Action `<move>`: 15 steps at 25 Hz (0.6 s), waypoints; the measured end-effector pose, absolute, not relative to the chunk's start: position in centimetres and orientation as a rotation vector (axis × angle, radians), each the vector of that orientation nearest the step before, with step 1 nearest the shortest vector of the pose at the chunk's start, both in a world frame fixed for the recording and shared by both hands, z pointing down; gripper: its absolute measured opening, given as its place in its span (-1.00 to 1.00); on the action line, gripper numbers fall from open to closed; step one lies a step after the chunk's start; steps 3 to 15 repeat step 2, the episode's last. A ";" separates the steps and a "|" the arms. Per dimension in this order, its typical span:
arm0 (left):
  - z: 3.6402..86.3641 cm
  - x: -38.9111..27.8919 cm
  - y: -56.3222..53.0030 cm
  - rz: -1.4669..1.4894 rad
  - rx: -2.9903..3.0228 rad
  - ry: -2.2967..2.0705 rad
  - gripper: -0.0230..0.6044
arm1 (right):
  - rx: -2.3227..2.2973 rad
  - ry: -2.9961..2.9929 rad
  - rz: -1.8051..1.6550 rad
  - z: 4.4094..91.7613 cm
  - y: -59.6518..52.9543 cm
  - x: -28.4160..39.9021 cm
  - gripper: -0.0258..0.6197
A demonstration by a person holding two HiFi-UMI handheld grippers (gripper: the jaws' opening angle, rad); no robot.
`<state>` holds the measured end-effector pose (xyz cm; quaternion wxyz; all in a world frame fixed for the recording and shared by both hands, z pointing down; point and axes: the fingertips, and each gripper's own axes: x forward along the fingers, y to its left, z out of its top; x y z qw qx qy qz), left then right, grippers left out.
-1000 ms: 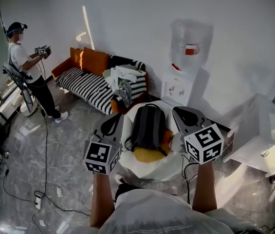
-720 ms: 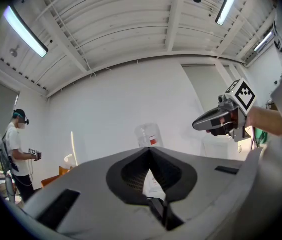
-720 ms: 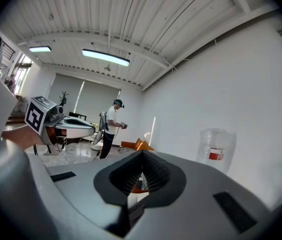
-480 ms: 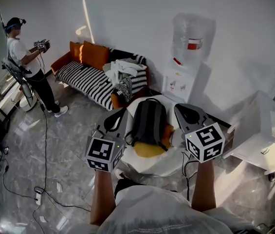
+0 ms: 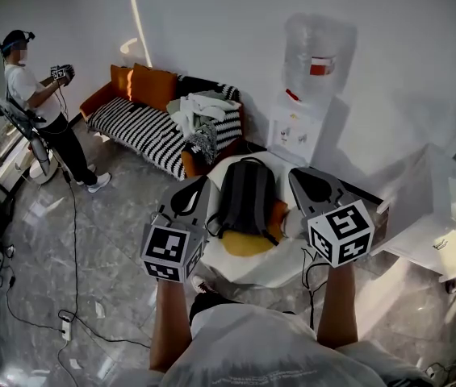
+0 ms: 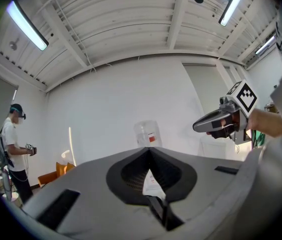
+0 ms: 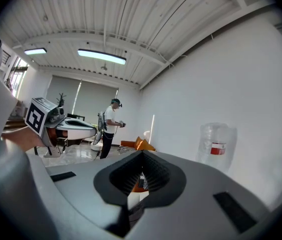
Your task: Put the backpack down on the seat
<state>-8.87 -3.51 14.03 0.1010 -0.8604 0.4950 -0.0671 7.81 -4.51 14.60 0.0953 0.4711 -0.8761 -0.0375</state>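
Left gripper: the grey two-jaw left gripper (image 5: 201,186) hangs just beside the pack's left flank, its jaws pressed together with nothing between them.
Backpack: the dark grey fabric backpack (image 5: 248,198) lies flat along the white padded seat (image 5: 248,272). Its near end rests over a yellow cushion (image 5: 242,248), and neither gripper touches it.
Task state: judged done, since the pack is already down on the seat.
Handling: probably soft and prone to slumping, and not heavy unless it is filled. The smooth fabric panels would give closed jaws little to bite on.
Where to hold: the thin carry loop (image 5: 250,161) at the far end looks best, with the shoulder strap (image 5: 214,234) curling out at the near left as second choice.
Right gripper: the matching grey right gripper (image 5: 296,180) is clenched and empty, near the pack's right side.
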 end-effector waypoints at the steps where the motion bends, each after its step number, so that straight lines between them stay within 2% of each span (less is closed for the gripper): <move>1: 14.2 -8.9 -3.7 -0.200 -2.543 1.463 -0.87 | 1.395 -2.598 -0.111 14.7 -4.7 7.8 -0.91; 15: 14.3 -8.9 -4.0 -0.201 -2.545 1.464 -0.87 | 1.394 -2.598 -0.110 14.7 -4.9 7.7 -0.91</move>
